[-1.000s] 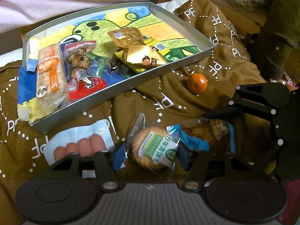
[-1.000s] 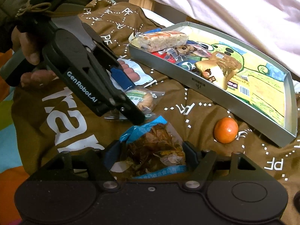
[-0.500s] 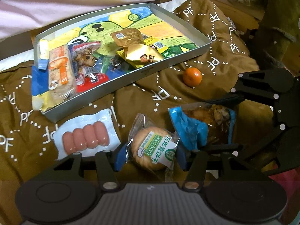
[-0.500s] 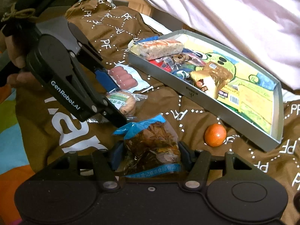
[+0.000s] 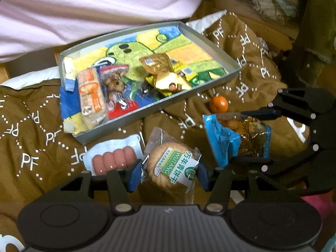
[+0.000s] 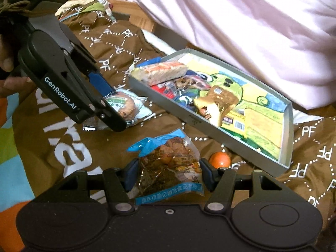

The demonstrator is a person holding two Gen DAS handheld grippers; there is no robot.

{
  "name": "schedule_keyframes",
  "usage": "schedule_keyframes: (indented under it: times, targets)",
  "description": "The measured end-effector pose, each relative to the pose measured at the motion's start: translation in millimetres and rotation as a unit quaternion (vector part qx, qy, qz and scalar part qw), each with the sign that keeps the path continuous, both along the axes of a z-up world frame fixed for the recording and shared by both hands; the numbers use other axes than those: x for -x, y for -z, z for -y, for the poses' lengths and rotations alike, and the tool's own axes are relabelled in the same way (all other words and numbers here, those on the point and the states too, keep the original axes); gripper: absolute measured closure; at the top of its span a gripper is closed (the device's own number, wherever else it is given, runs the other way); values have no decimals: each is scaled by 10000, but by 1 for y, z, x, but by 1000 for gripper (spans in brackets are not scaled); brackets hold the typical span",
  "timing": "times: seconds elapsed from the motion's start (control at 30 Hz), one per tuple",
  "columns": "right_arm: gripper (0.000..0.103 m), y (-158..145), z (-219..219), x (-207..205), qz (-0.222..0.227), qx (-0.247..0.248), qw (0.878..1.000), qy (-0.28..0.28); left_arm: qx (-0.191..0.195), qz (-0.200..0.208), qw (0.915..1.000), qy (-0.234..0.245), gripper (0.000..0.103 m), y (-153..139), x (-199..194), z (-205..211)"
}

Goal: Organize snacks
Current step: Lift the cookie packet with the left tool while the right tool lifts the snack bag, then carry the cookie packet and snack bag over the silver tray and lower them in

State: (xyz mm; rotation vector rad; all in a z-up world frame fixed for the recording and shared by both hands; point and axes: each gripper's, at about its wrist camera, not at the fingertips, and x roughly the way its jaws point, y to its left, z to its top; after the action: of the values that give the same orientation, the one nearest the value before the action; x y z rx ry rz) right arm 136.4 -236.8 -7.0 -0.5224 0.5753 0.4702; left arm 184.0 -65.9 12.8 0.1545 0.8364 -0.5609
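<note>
My left gripper (image 5: 168,175) is shut on a round biscuit in a clear wrapper with a green label (image 5: 171,168), held above the brown blanket. My right gripper (image 6: 168,173) is shut on a clear snack bag with a blue top (image 6: 170,163); that bag (image 5: 235,136) shows at the right of the left wrist view too. The grey tray (image 5: 189,92) with a cartoon lining holds several wrapped snacks. A sausage pack (image 5: 114,159) lies on the blanket near the tray's front corner. A small orange (image 5: 218,104) rests beside the tray.
A brown blanket with white "PF" print (image 5: 31,130) covers the surface. A pink sheet (image 6: 241,21) rises behind the tray. A hand (image 6: 8,77) grips the left gripper's handle. A colourful striped cloth (image 6: 12,163) lies at the left edge.
Both grippers have lifted and pulled back from the blanket with their packets. The sausage pack, earlier hidden behind the left fingers, lies in full view.
</note>
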Motion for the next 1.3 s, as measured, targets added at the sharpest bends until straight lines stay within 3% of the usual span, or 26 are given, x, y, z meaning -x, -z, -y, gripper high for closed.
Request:
schedule_keyframes:
  times: [0.2,0.37,0.63,0.77,0.97,1.3]
  targets:
    - [41,-20,1,3,424,-239,9988,40,85,210,9997,-100,45,-16,0,1]
    - [41,-52,10,-10,936,-558,9936,290,446,636,9967,-245,44,-45,-9,6]
    - [41,-105,17,-54,1646,-831,9804,691,796,1453,9813,-977,44,-90,-42,21]
    - [40,-118,17,-73,1911,-947,9736,812,833,1687,9743,-1240,44,-97,-63,30]
    - [40,-108,21,-102,1932,-1043,9699,1051,839,1515,9715,-1615,44,-78,-94,34]
    - [40,-66,31,-141,1358,-1106,9732,1491,632,1266,9769,-1601,44,-37,-111,44]
